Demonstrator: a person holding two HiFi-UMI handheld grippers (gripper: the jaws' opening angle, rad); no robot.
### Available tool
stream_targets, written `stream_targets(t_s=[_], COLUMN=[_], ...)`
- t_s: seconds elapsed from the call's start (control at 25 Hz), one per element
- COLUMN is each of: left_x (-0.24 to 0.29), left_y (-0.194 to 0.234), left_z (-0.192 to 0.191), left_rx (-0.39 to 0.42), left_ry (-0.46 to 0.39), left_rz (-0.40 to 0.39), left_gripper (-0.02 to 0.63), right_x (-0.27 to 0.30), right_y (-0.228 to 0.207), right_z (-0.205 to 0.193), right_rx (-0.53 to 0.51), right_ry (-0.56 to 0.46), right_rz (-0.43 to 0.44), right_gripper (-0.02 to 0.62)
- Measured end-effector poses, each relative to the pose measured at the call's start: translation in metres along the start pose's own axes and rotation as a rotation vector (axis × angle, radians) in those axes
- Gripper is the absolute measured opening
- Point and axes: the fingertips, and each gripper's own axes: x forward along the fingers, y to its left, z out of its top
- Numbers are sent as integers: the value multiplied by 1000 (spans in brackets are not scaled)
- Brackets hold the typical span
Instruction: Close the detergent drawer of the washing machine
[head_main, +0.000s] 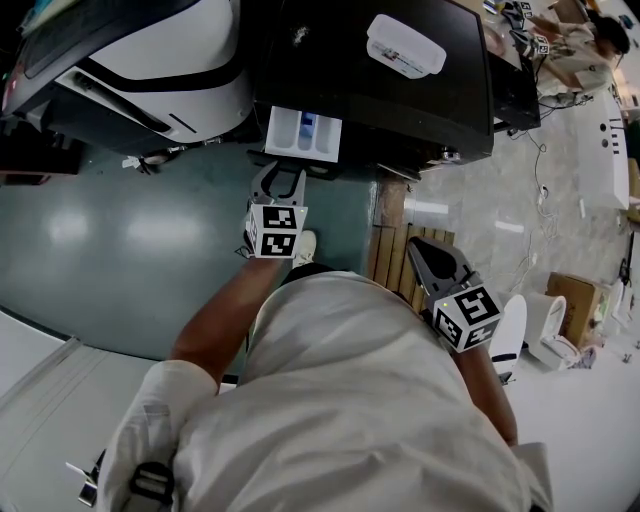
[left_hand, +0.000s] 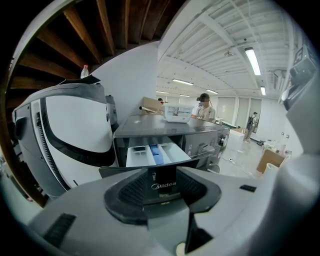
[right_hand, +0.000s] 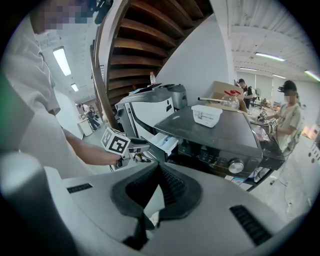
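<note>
Dark grey for the washing machine (head_main: 400, 110) in the head view, seen from above, with the detergent drawer (head_main: 303, 135) pulled out of its front at the left end. White compartments and a blue insert visible inside. Just below the drawer, the left gripper (head_main: 284, 172), jaws spread, tips at the drawer's dark front panel (head_main: 292, 160); hard to say from here whether touching. Lower right, the right gripper (head_main: 420, 245), well apart from the machine, over wooden slats (head_main: 388, 262), narrowed to one point. On the machine's top, a white container (head_main: 405, 45). Beside the machine, a white appliance (head_main: 170, 60), cut off by the edge. Much of the floor (head_main: 130, 240) hidden by the person's light shirt (head_main: 380, 400).

From the left gripper view: both pads (left_hand: 127, 192) apart, and between them the front panel with the word "Midea", very close. Panel wider than the gap, so not pinched. Behind it the open drawer, then the machine's body. Lower part of the panel hidden by the gripper itself.

From the right gripper view: pads (right_hand: 172, 187) pressed together at the tips, nothing between them, only a pale slit lower down near their base. Beyond, the left gripper at the drawer's front, the drawer standing out. Control knob (right_hand: 235, 166) on the machine's front; lower front cut off behind the gripper body.
</note>
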Motion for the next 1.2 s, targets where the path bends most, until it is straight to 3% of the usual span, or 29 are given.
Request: stream_targets(t_s=[1.2], left_x=[28], left_y=[11], left_z=[19], left_rx=[19], left_ry=[-9], left_rz=[-10], left_gripper=[169], right_x=[7], right_y=[-14], right_z=[8], right_rx=[26], right_ry=[6], right_rz=[-30], right_gripper=[3])
